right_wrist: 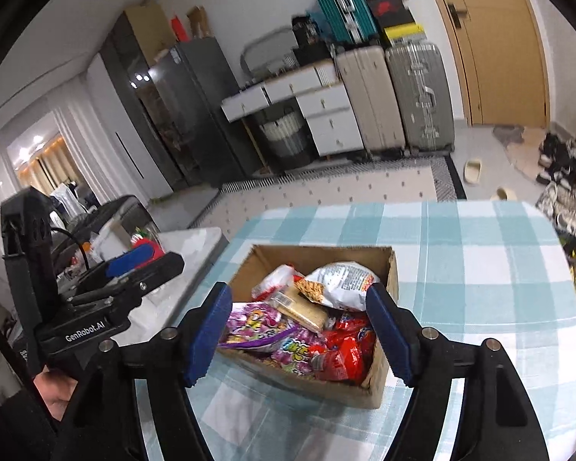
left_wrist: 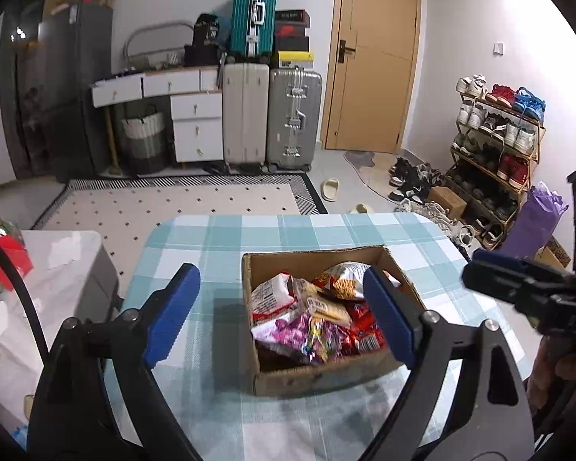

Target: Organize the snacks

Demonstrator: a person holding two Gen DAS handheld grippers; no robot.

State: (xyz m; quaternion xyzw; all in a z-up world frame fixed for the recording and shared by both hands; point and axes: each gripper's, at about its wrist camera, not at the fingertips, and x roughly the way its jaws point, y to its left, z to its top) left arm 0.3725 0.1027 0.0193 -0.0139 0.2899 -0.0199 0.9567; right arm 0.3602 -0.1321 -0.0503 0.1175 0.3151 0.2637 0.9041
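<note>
Side table: a grey side table point(left_wrist: 76, 269) stands just past the left edge of the big table. Small things sit on it, too blurry to name.
Left gripper: the left gripper point(left_wrist: 280, 315) is above the near edge of the table. Its two blue fingers point(left_wrist: 169, 319) are far apart. Nothing is between them, and they touch nothing.
Table: the table point(left_wrist: 219, 238) has a blue and white check cloth on it.
Box: a brown cardboard box point(left_wrist: 315, 378) sits in the middle of the table, closer to the near edge. Its top is open.
Snacks: the snacks are all inside the box, piled up. A white and red pack point(left_wrist: 268, 296) lies by the left wall of the box. A purple bag point(left_wrist: 299, 334) is near the front wall. A pale cracker pack point(right_wrist: 299, 307) lies in the middle. A white chip bag point(right_wrist: 341, 280) leans at the back. Red packs point(right_wrist: 345, 353) fill the right side.
Right gripper: the right gripper point(right_wrist: 299, 336) is above the near edge of the table, right of the left one. Its blue fingers point(right_wrist: 389, 334) are wide apart and hold nothing.
Floor: a rug, suitcases, a door and a shoe rack are past the far edge.
</note>
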